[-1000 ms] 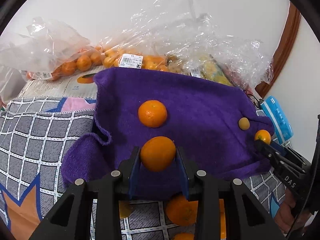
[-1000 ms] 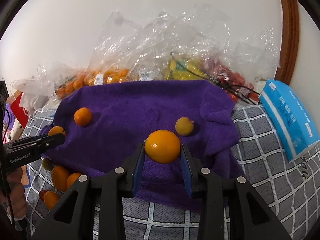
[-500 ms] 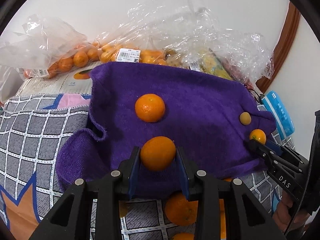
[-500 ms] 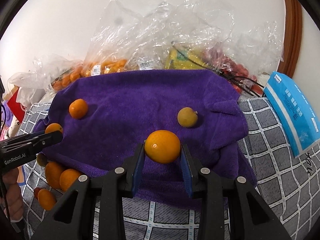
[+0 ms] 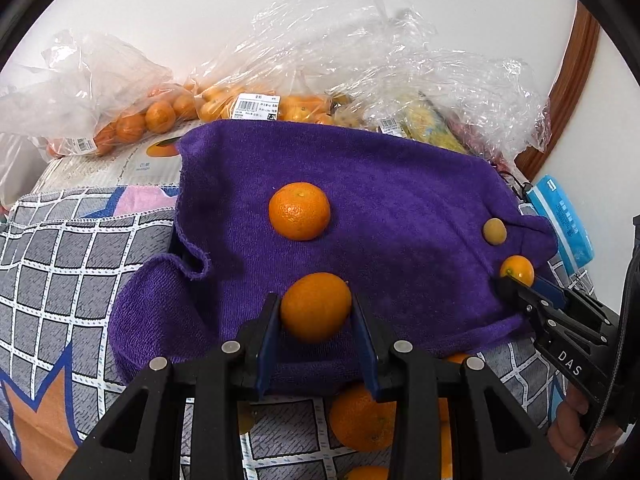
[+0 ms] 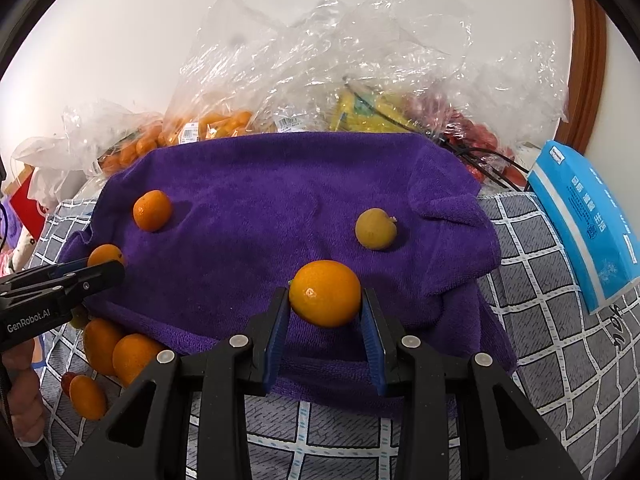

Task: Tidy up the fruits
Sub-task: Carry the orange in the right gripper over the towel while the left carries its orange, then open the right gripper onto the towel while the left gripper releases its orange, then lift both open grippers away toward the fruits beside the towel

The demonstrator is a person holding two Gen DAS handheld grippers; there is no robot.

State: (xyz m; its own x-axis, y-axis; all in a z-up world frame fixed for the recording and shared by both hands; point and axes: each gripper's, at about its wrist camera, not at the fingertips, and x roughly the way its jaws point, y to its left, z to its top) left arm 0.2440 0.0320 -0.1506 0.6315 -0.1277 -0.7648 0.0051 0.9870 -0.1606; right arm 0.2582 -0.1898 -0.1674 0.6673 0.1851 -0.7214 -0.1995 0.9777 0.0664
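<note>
My left gripper (image 5: 316,312) is shut on an orange (image 5: 315,306) and holds it over the near edge of a purple towel (image 5: 400,184). One orange (image 5: 299,211) and a small yellow-brown fruit (image 5: 495,231) lie on the towel. My right gripper (image 6: 325,300) is shut on another orange (image 6: 325,293) over the towel's (image 6: 280,184) near right part, close to the yellow-brown fruit (image 6: 375,234). Each gripper shows in the other's view, the right one (image 5: 516,280) at the towel's right edge and the left one (image 6: 104,268) at its left edge.
Several loose oranges (image 6: 120,352) lie on the checked cloth (image 6: 560,320) below the towel's near left edge. Clear plastic bags of fruit (image 5: 168,108) are piled along the back wall. A blue packet (image 6: 584,216) lies at the right.
Both grippers have moved slightly forward over the towel, each still holding its orange. The fruits on the towel have not moved.
</note>
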